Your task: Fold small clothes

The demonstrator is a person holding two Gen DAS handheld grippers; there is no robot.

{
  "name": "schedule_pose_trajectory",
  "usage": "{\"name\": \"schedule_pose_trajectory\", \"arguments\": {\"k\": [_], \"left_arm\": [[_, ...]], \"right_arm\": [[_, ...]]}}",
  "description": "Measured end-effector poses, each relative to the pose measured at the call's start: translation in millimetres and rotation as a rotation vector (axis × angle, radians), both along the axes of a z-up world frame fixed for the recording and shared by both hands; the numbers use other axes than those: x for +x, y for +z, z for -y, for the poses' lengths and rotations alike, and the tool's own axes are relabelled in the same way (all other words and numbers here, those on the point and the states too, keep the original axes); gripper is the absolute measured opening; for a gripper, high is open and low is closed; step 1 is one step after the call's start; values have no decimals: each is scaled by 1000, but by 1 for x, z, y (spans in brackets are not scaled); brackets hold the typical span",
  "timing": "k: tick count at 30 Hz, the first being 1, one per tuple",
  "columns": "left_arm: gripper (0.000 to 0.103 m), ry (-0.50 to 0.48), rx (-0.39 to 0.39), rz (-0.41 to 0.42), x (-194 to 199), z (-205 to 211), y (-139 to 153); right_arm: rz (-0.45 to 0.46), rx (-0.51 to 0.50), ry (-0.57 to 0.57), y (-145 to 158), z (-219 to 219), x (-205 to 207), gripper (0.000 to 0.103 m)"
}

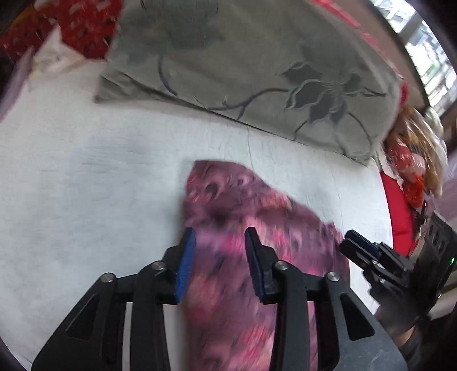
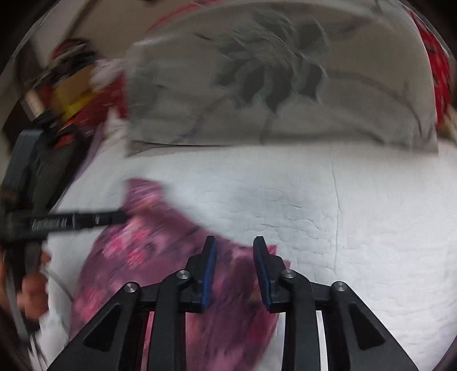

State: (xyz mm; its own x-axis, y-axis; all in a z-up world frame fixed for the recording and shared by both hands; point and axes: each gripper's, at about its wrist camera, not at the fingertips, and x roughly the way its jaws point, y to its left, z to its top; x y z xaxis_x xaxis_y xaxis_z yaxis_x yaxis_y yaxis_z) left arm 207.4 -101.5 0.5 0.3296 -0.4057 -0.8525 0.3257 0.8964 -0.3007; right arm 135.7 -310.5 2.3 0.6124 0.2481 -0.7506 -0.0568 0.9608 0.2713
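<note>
A small pink and purple patterned garment (image 1: 242, 222) lies on a white quilted bed cover (image 1: 85, 185). My left gripper (image 1: 220, 237) is open, its fingers above the garment's near part, with nothing between the pads. The right gripper (image 1: 354, 242) shows at the garment's right edge in the left wrist view. In the right wrist view the same garment (image 2: 160, 251) lies low and left; my right gripper (image 2: 234, 245) is open over its right corner. The left gripper (image 2: 114, 218) reaches in from the left over the cloth. Both views are blurred.
A grey pillow with a dark flower print (image 1: 257, 71) lies across the back of the bed (image 2: 285, 85). Red patterned cloth (image 1: 71, 25) sits at the back left. A doll with blond hair (image 1: 414, 159) and a red cushion (image 1: 397, 211) lie at the right.
</note>
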Motion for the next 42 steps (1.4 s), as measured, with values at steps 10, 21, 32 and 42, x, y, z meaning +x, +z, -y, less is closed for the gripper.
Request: {"name": "schedule_pose_trajectory", "arguments": {"k": [10,21,32,42], "left_arm": [[56,-3,81,26,-67,-18,-6],[65,11,109,-42,-117,-51,-28],[80,-4,235,24,-156,-71,-35],[80,14,312,105,-188,-91,-25]], "right_arm": [[-84,-107,61,-12,-32,-58,38],[-92,-101,23,-17,-29,-131,60],[-180,-190,-155,-39,-11,-181,91],[-288,-294,-228,-49,-23,-210,103]]}}
